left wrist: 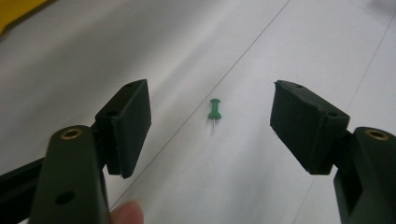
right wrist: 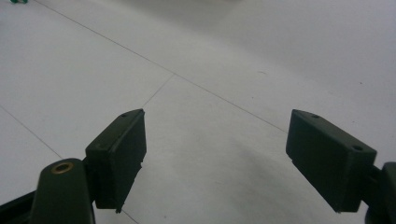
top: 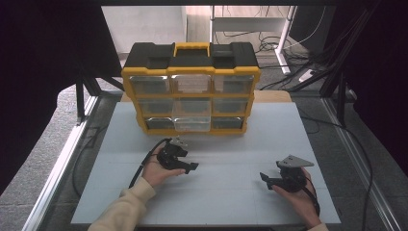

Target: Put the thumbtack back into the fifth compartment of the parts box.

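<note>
Left gripper [left wrist: 212, 123], jaws wide and empty, frames a green pushpin [left wrist: 214, 111] lying on the bench [left wrist: 280, 56]; the right gripper [right wrist: 215, 158] is also open and empty. Closing could flick the tiny pin away.

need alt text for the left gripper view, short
A small green pushpin lies on a white table, centred in the gap between the left gripper's two open black jaws. A thin seam line crosses the table beside the pin, a fingertip shows at the bottom edge, and something yellow sits blurred in the top left corner.
</note>
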`<state>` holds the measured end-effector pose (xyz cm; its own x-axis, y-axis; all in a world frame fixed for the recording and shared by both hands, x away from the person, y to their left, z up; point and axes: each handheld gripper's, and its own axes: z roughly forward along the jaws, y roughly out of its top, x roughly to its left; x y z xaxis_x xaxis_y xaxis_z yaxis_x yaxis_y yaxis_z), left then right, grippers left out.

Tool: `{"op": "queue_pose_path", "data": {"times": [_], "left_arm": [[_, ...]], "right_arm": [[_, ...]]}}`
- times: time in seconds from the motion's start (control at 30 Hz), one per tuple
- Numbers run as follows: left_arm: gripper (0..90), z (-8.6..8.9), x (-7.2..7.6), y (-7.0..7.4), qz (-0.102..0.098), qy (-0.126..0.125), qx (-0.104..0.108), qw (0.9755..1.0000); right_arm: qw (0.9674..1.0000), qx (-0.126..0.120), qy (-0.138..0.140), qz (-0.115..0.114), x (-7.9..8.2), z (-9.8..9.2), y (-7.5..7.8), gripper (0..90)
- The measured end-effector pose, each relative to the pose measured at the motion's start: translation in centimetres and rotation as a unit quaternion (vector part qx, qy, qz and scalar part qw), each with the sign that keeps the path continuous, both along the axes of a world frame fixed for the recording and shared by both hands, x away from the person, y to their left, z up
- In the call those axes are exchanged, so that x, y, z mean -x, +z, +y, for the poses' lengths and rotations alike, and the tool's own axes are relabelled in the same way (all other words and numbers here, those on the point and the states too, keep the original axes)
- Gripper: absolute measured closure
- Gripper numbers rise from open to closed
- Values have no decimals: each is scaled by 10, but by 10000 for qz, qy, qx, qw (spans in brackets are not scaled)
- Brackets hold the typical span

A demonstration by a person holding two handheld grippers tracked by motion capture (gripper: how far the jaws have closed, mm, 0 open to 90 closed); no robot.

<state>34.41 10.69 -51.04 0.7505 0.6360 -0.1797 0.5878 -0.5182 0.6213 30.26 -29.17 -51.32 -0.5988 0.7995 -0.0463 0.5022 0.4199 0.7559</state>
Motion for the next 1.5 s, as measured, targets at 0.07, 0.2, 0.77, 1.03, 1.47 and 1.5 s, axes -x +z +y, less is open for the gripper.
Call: {"op": "queue_pose_path", "data": {"times": [0.07,0.2,0.77,1.03,1.47,1.5], "left_arm": [[294,-4,-2,-3,-7,-76,-80,9999],[330,-11,-4,-8,1,-117,-258,9996],[712,-27,0,-12,-146,-255,-781,9965],[823,-32,-1,-10,-69,-289,-888,9956],[826,-20,2,-10,-103,-160,-481,9987],[826,-19,2,-10,-100,-155,-441,9989]], "right_arm": [[10000,7,2,8,0,0,-1,201],[10000,34,35,11,0,2,-1,201],[10000,42,19,14,0,1,-1,201],[10000,42,30,17,0,2,-1,201],[10000,47,23,18,0,1,-1,201],[10000,47,20,18,0,1,-1,201]]}}
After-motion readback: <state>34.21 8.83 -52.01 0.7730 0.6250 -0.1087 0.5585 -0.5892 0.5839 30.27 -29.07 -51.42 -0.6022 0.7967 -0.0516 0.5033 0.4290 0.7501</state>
